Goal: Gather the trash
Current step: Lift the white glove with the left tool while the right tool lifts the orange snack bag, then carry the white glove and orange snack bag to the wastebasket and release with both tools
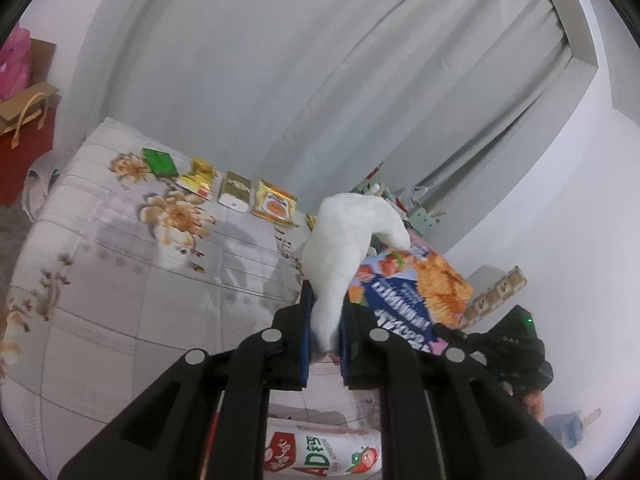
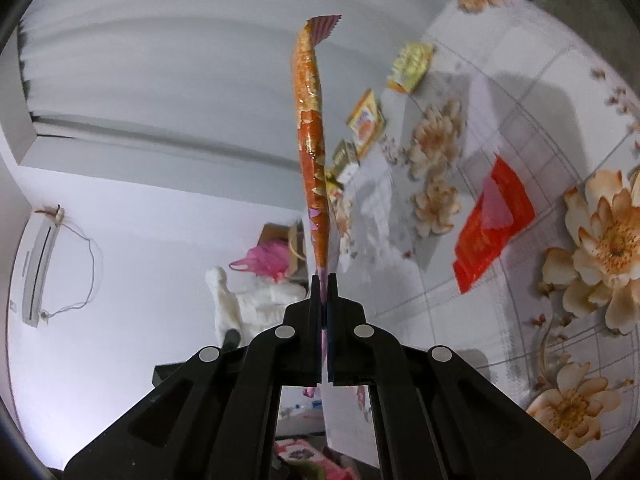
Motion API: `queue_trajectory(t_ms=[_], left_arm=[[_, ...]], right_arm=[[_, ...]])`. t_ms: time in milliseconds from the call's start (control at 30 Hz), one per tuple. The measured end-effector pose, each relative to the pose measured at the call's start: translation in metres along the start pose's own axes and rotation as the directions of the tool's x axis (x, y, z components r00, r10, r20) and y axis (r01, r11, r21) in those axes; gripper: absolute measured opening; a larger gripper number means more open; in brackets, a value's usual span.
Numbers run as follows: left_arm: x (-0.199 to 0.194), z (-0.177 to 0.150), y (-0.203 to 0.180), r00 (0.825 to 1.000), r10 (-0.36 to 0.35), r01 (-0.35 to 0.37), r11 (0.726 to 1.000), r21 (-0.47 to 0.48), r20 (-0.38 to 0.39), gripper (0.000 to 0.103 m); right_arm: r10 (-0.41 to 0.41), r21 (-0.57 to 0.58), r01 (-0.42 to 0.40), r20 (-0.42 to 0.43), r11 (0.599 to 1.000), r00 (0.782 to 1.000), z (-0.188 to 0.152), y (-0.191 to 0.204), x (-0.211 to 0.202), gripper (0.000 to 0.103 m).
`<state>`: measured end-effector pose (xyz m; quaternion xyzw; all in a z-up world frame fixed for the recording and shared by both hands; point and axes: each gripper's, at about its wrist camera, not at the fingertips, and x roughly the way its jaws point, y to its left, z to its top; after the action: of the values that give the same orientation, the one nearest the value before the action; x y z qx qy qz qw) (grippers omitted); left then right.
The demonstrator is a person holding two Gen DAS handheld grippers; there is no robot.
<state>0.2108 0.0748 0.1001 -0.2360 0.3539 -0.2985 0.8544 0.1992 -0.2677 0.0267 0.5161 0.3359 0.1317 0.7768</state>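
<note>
Between the left gripper's (image 1: pixel 325 320) jaws a white plastic bag (image 1: pixel 344 248) is pinched, its mouth against a blue-and-orange chip packet (image 1: pixel 412 292); only that view shows this. On the right wrist view, the right gripper (image 2: pixel 325 280) clamps the same chip packet (image 2: pixel 312 140) edge-on. Along the far edge of the floral-quilted bed (image 1: pixel 120 264) lie small wrappers (image 1: pixel 236 192); a red wrapper (image 2: pixel 494 220) lies mid-quilt. Grey curtains (image 1: pixel 320 80) hang behind.

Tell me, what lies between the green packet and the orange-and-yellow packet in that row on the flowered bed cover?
In the left wrist view, two things lie between the green packet and the orange-and-yellow packet: a crumpled yellow wrapper, then a gold-and-white packet.
</note>
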Motion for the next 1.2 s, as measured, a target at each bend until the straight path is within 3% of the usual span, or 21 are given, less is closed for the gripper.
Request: queue_trajectory(t_ms=[600,1200], left_arm=[[-0.067,-0.01,0.016,0.995,0.008,-0.005,0.999,-0.032,0.1,0.01],[-0.071,-0.02,0.006,0.993,0.003,-0.002,1.0,-0.011,0.12,0.01]], right_arm=[[0.134,-0.098,-0.129,0.047,0.987,0.99,-0.024,0.059,-0.033,0.0],[0.195,-0.124,-0.186,0.067,0.975,0.979,-0.033,0.062,-0.072,0.0]])
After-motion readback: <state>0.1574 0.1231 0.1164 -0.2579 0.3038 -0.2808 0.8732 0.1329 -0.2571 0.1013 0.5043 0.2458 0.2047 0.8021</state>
